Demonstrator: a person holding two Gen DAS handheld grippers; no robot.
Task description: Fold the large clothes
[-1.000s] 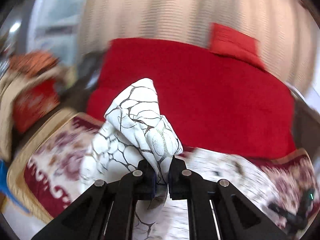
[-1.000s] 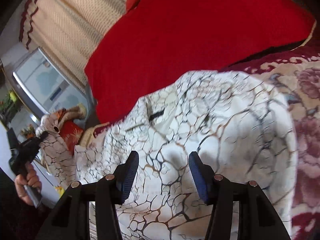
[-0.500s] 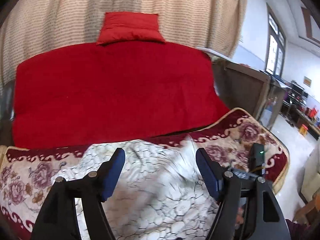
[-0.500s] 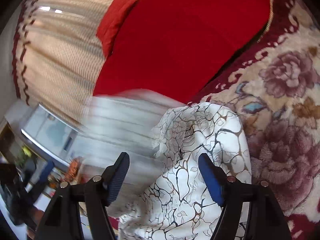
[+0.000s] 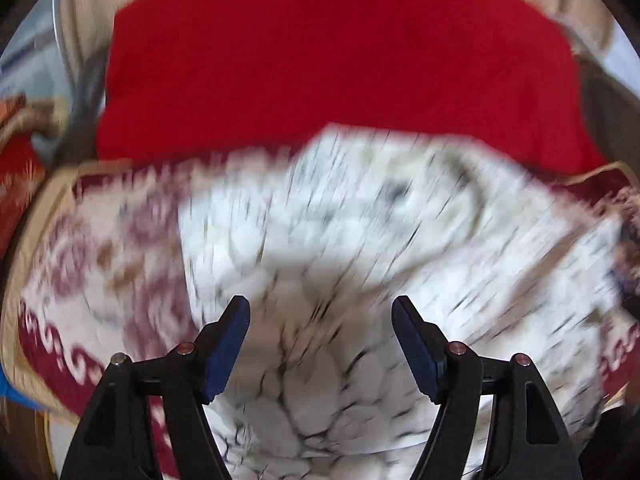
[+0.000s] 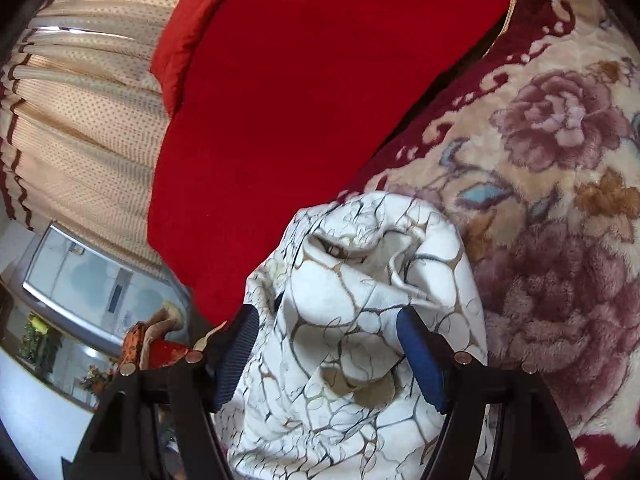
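In the left wrist view, your left tongs [image 5: 320,344] stood released, the two blue pads wide apart with nothing pinched between them. They hung over the white garment with a dark crackle-vein print [image 5: 360,248], which lay spread on the cream and maroon floral blanket [image 5: 100,248] in front of the plain red cover [image 5: 320,52]. The picture was badly smeared, so I could not tell where the hem or the folds ran, nor whether the pads touched the cloth.

In the right wrist view, sharp this time, your right tongs [image 6: 328,356] were likewise released. A bunched, rumpled end of the same garment [image 6: 368,280] rose between the pads, but neither pad pressed on it. The floral blanket [image 6: 560,200] lay to the right, and the red cover [image 6: 300,100] with a small red cushion [image 6: 184,40] ran back toward the beige dotted curtain [image 6: 80,120].

Judging from this, you were between grips, with the fold unfinished and that right end lumpy. To do the step well, you would have wanted to slow the left hand until it had a clear edge, pinch a single layer at a corner with each pair of tongs, pull the cloth taut between them, and lay it flat before creasing.
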